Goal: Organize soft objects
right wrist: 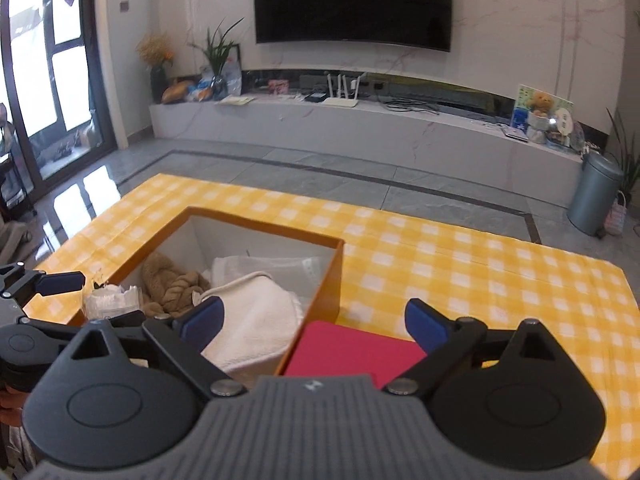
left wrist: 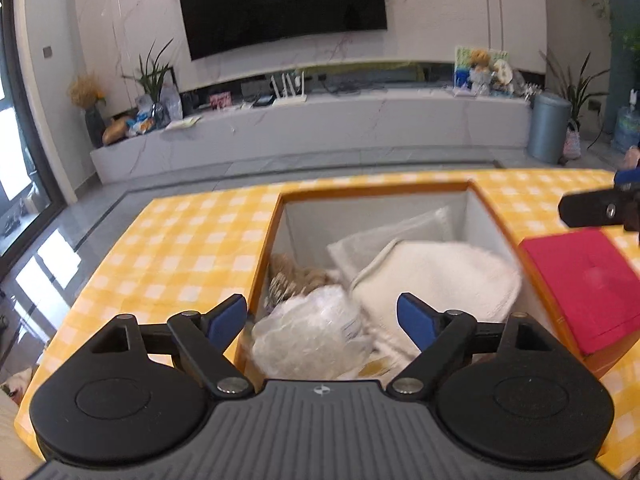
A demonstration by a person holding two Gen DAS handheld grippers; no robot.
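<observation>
1. Ahead of the jaws, a black television (right wrist: 354,0) hangs on a pale marble wall (right wrist: 520,32).
2. A long white media bench (right wrist: 360,128) runs beneath.
3. Daylight from glass doors (right wrist: 52,60) at left glares on the grey tiled floor (right wrist: 320,172).

Bright window daylight from the left — floor glare, fisheye-bent edges.

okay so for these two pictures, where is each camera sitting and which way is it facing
Left wrist: rides on the left gripper, tilted down over the orange box toward the TV wall; its own open jaws show, plus the right gripper's tip.
Right wrist: rides on the right gripper, over the box's right edge and red cloth; the left gripper shows at left.
Shared: box, white towel, checkered tablecloth.
</observation>
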